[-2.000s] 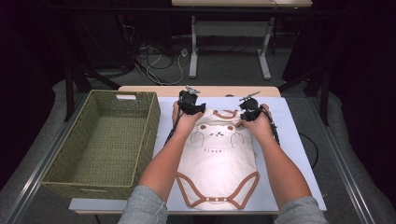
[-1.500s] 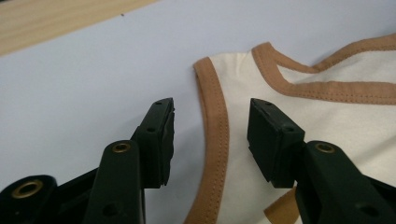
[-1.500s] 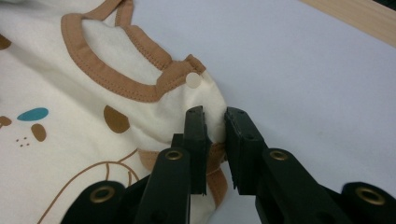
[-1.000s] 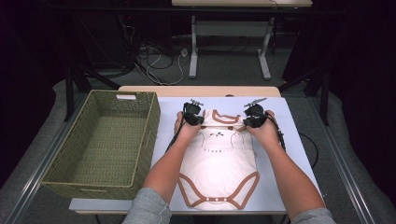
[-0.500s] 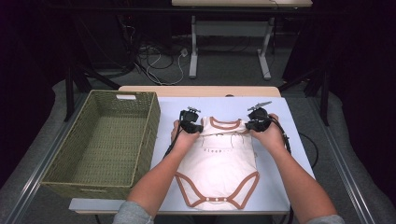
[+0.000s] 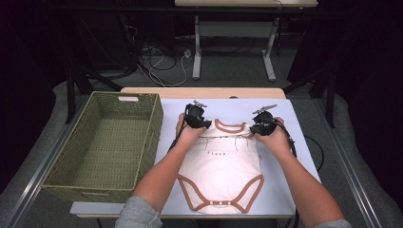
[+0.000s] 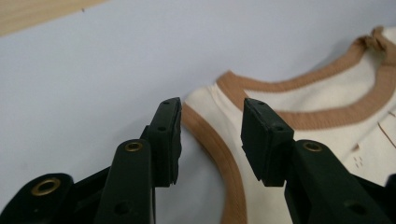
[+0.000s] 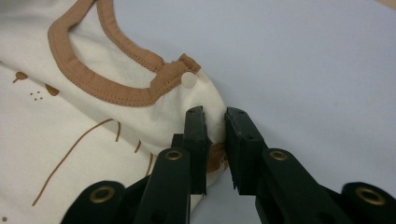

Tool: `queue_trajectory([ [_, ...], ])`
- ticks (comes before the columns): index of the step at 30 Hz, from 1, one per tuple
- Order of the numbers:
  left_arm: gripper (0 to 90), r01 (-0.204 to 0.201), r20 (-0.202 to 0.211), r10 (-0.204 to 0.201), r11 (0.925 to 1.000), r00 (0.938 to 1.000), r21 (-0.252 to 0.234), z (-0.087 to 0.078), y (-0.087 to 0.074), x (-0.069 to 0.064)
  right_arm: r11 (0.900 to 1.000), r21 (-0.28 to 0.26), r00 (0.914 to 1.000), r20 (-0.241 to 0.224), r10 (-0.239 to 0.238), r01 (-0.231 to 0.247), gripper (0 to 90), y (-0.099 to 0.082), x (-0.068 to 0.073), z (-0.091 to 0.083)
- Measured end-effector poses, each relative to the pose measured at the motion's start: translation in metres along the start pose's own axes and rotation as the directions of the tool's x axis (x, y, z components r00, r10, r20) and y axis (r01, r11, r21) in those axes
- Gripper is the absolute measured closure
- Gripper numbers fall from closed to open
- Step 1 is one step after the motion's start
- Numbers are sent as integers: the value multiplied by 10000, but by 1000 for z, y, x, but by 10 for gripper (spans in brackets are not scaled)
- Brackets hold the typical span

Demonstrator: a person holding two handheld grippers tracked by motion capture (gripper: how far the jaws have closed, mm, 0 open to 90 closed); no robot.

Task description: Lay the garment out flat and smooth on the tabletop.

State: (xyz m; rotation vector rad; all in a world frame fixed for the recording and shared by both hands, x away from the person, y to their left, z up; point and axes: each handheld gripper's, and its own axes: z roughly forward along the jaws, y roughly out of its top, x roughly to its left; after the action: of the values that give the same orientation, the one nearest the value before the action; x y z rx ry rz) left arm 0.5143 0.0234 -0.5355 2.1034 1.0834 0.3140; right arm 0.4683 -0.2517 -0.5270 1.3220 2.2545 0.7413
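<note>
A cream baby bodysuit [image 6: 221,164] with brown trim lies flat on the pale blue mat [image 6: 285,187], neck opening toward the far side. My left gripper [image 6: 199,124] sits at its left shoulder. Its jaws have just been opening and now stand apart [image 7: 210,135]. The brown-edged shoulder [image 7: 219,154] lies on the mat beneath the gap, and the pads do not press on it. My right gripper [image 6: 259,128] is at the right shoulder, shut [image 8: 215,135] on a fold of the cream cloth [image 8: 70,130] just below the snap button [image 8: 188,80].
A green woven basket [image 6: 154,118] stands on the left beside the mat, with nothing inside. A bare wooden strip of the table [image 6: 204,91] runs behind the mat. Cables and desk legs lie on the floor beyond.
Both hands drew the shoulders outward and slightly toward the near edge, flattening the top of the bodysuit. The left gripper's jaws then opened and let go of the left shoulder.
</note>
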Motion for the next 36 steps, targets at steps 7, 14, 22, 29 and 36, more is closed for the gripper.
queue_trajectory([
  [7,560,-236,-5,236,9997,9997,-47,7,11,9,10000,-47,9999,-86,67,-68,789,0,-1,0],
  [14,594,-381,265,376,9991,9989,160,16,13,10,10000,-53,10000,-53,48,-48,789,0,-1,-2],
  [22,653,-467,190,455,9965,9988,687,25,7,8,9999,-27,9999,-125,113,-114,789,0,-1,-1],
  [29,757,-393,182,379,9958,9991,824,27,4,10,10000,-27,10000,-87,24,-25,789,0,-1,-2],
  [36,863,-348,169,332,9942,9993,1022,22,5,9,10000,-30,10000,-55,-28,28,790,1,0,-1],
])
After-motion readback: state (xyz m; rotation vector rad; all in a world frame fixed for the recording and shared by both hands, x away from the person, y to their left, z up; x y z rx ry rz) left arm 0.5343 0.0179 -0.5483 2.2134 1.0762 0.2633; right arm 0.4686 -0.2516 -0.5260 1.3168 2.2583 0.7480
